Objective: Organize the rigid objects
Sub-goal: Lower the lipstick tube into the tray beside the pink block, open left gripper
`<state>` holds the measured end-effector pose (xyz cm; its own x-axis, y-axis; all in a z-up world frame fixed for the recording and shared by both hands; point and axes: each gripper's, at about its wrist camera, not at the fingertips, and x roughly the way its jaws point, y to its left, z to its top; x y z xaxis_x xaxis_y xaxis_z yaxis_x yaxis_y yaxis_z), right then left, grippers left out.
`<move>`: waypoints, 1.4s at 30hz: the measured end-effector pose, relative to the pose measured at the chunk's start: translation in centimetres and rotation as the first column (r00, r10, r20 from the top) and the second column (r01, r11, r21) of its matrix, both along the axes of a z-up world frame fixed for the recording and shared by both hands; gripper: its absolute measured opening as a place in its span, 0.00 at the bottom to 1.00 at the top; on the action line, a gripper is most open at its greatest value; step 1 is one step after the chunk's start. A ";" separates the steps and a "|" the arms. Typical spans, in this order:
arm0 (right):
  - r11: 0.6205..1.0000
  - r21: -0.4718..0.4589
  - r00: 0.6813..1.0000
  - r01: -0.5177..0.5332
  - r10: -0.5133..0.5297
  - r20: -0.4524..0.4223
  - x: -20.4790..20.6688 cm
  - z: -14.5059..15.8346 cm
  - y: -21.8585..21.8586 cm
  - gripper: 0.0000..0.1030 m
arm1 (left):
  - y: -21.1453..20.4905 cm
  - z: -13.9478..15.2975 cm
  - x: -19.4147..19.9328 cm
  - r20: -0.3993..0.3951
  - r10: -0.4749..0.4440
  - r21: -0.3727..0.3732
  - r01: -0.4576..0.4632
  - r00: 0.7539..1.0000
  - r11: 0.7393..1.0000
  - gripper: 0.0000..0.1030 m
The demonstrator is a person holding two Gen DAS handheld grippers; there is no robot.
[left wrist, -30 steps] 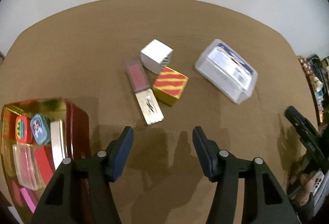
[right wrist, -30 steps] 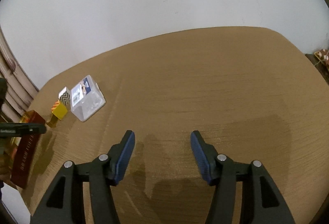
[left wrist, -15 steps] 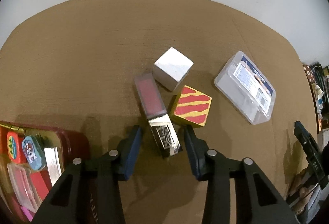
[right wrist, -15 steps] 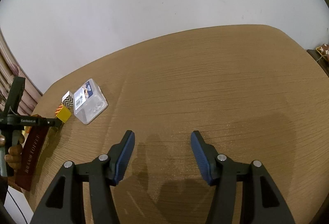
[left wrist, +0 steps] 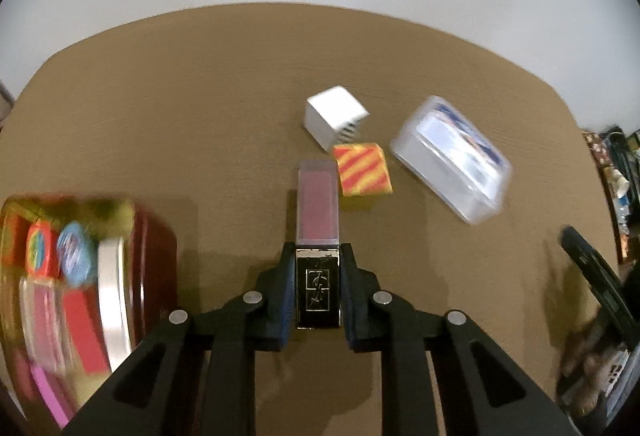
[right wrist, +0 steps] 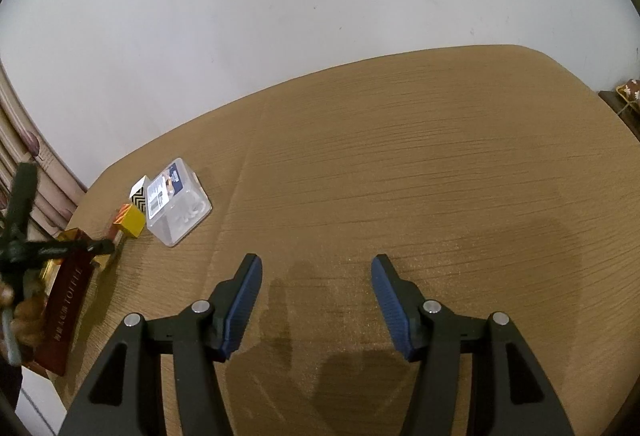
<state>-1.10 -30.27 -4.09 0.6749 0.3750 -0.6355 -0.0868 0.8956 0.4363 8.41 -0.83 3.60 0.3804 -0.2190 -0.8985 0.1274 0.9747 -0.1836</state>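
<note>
Since the earlier frame: left gripper (left wrist: 318, 286) brought in over the lip-gloss tube (left wrist: 318, 224), fingers (left wrist: 280, 300) now pinching its gold cap, pink body projecting forward above the counter (left wrist: 200, 96) just beside the striped cube (left wrist: 363, 174). Right gripper (right wrist: 316, 300) idle, fingers spread over bare counter, nothing between. For a clean transfer, judged best: firm hold on the cap, straight lift clear of the cube, then across to the open tin (left wrist: 152, 248) at left and down into a free gap.
</note>
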 end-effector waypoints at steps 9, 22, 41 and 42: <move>1.000 -0.013 1.000 0.002 -0.002 -0.006 -0.1 0.1 -0.4 0.57 | 7.2 4.9 -10.1 -0.002 0.074 -0.057 -0.074 0.997 0.996 0.17; 0.998 -0.059 1.000 0.004 -0.005 -0.015 0.2 0.0 0.4 0.57 | 19.0 1.6 -9.9 -0.104 0.193 0.046 -0.189 0.976 0.981 0.17; 0.979 -0.202 0.999 -0.016 0.009 -0.035 0.9 -0.1 4.0 0.63 | 19.3 -0.8 -10.3 -0.023 0.244 0.134 -0.239 0.970 0.962 0.47; 0.984 -0.174 0.999 -0.041 0.035 -0.036 0.7 0.4 4.5 0.63 | 19.5 -0.2 -10.7 -0.017 0.242 0.117 -0.239 0.970 0.964 0.49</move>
